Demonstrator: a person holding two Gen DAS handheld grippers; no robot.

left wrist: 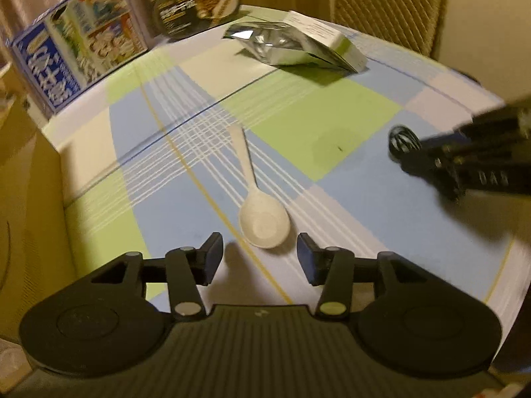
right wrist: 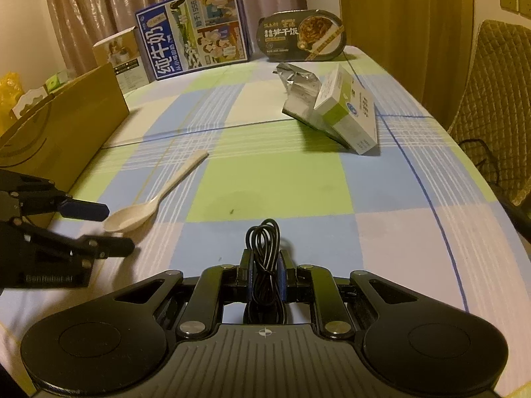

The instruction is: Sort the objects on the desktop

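Right gripper [right wrist: 264, 273] clamps cable [right wrist: 264, 248] (spoon [left wrist: 262, 220] seemingly free).

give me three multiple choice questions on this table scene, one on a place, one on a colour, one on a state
1. Where does the spoon lie?
A. on the tablecloth
B. inside the cardboard box
C. on the chair

2. What colour is the cable?
A. white
B. black
C. red

3. How is the right hand-held gripper?
A. wide open, empty
B. shut on the spoon
C. shut on the cable

Answers: 1 A, the spoon rests flat on the checked cloth. 2 B, the coil is black. 3 C, the coil sits clamped between its fingers.
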